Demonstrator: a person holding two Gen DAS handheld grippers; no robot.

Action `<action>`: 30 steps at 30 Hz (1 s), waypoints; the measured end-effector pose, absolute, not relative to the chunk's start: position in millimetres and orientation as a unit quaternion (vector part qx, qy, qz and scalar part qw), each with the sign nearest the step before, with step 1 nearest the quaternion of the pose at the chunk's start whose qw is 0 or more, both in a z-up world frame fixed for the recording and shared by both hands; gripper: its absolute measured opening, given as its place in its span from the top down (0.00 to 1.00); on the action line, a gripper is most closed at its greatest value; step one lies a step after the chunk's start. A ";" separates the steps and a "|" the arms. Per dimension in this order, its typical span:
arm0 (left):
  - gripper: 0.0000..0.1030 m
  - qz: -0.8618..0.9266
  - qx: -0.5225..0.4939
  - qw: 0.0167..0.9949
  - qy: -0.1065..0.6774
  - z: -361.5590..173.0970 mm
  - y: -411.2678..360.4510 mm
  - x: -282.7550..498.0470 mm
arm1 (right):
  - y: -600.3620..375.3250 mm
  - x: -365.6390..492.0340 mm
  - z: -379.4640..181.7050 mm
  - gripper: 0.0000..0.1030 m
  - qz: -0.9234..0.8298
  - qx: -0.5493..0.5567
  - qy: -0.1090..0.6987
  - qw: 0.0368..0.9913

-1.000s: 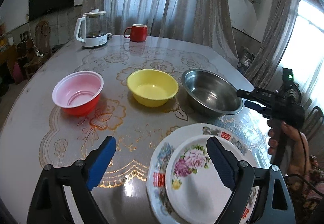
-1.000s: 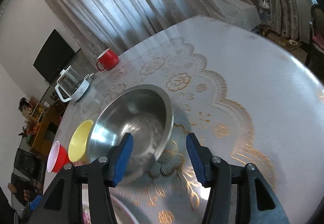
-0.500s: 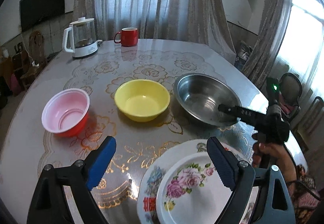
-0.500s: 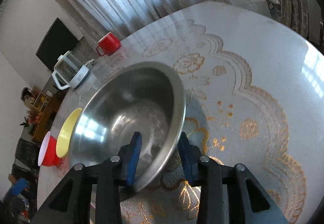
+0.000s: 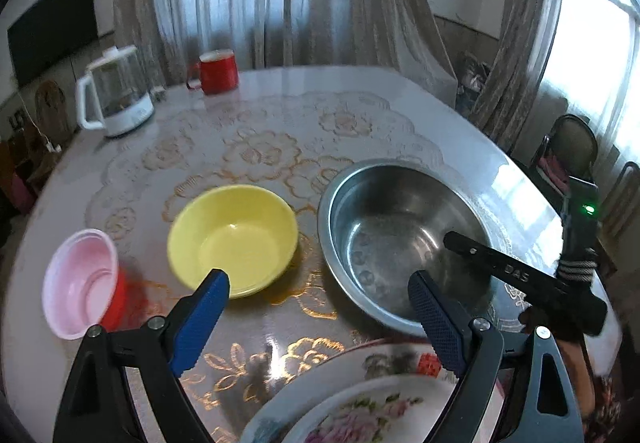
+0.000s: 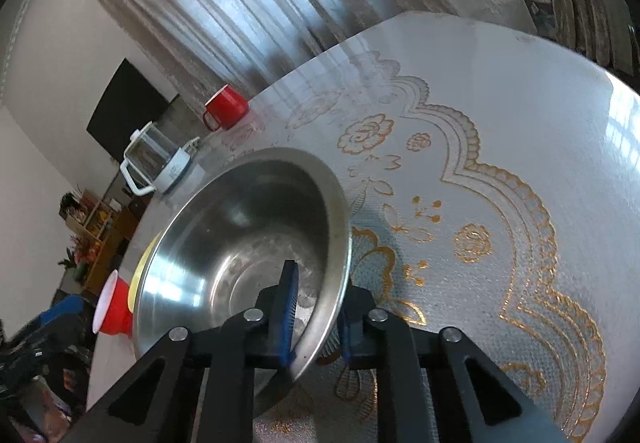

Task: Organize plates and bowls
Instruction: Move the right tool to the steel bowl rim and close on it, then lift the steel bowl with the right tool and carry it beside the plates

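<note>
1. Right hand-held gripper is clamped on the near rim of the steel bowl, one pad inside the wall and one outside. A rim pinch looks like the only purchase two fingers get on a basin this broad.
2. Left hand-held gripper hangs wide and holds nothing, apparently waiting its turn.
3. Closest in the left view, at 6 o'clock, the floral plate sits on a larger plate, so the plates seem already stacked.
4. Beyond them on the counter runs a row: steel bowl at 3 o'clock, yellow bowl just beside it at centre, pink bowl at 9 o'clock. My guess is they'll nest by size.
5. Far back, the kettle and red mug stand well apart from the work.
</note>
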State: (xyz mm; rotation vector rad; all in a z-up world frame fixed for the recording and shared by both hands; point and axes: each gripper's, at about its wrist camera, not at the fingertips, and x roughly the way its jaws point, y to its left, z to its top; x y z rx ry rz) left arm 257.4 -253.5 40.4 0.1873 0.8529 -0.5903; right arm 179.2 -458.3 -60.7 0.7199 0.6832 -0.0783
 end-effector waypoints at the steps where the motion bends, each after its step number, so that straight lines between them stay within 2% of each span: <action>1: 0.12 -0.282 0.091 0.861 0.413 37.2 -257.8 260.5 | -460.2 178.0 -62.3 0.84 -0.036 0.353 0.326 0.876; 9: 0.25 -0.290 0.109 0.849 0.429 22.6 -280.4 266.4 | -471.9 171.3 -74.8 0.86 -0.024 0.401 0.322 0.857; 11: 0.34 -0.291 0.112 0.850 0.425 20.0 -286.3 271.7 | -470.8 171.8 -74.5 0.86 -0.020 0.400 0.323 0.858; 14: 0.59 -0.297 0.114 0.846 0.429 14.0 -293.5 273.9 | -473.3 168.3 -76.6 0.86 -0.019 0.408 0.319 0.855; 15: 0.70 -0.299 0.117 0.844 0.429 13.2 -295.5 273.9 | -473.6 167.2 -76.7 0.86 -0.020 0.409 0.318 0.855; 16: 0.75 -0.302 0.123 0.843 0.428 10.8 -298.3 272.8 | -473.9 166.4 -76.8 0.86 -0.020 0.410 0.317 0.855; 18: 0.78 -0.302 0.135 0.845 0.419 10.0 -301.6 269.4 | -472.6 166.7 -77.0 0.86 -0.014 0.412 0.315 0.855; 30: 0.78 -0.323 0.148 0.850 0.390 18.4 -296.6 244.7 | -473.4 159.6 -74.5 0.88 0.002 0.415 0.300 0.859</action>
